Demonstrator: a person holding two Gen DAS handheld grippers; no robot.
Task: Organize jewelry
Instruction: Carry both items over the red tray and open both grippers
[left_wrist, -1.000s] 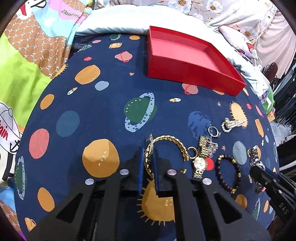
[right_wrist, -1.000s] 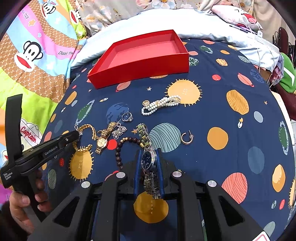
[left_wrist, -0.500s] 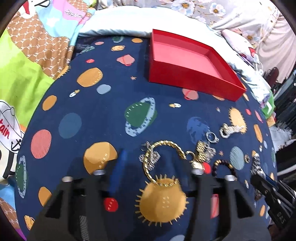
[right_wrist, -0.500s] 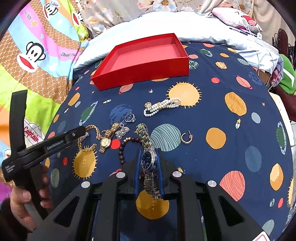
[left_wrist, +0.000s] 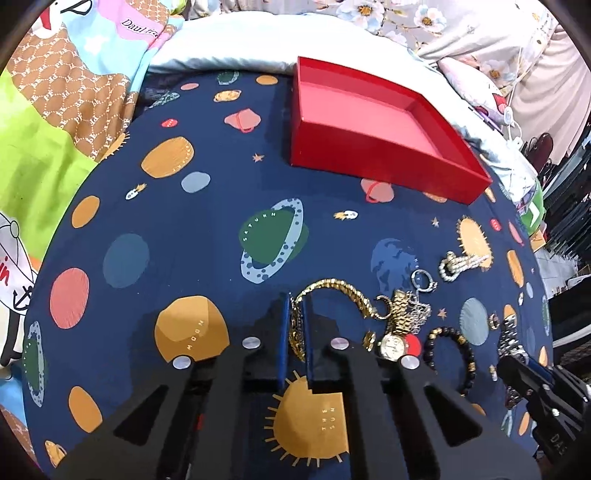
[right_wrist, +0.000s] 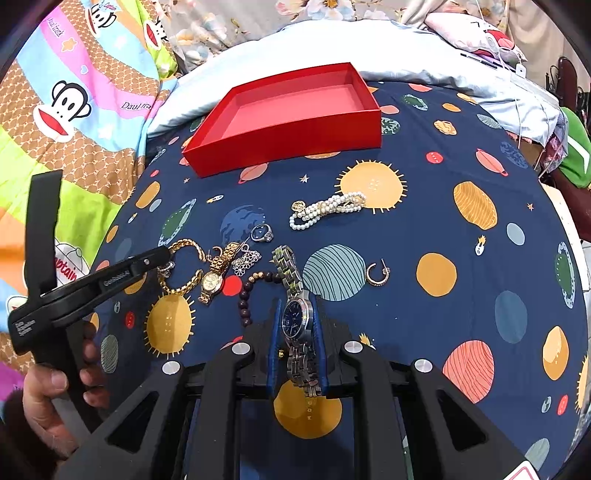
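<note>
Both grippers clamped: L gripper (left_wrist: 296, 325) gold bracelet (left_wrist: 332, 291), R gripper (right_wrist: 297, 325) watch (right_wrist: 295, 317).

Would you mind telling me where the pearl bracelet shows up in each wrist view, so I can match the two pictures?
Left wrist view: the pearl bracelet lies at the right, beside the small sun print, below the near right corner of the red box.
Right wrist view: the pearl bracelet lies just above centre, at the lower left edge of a sun print, below the red box.
Shared landmark: the red box, empty in both views.
</note>
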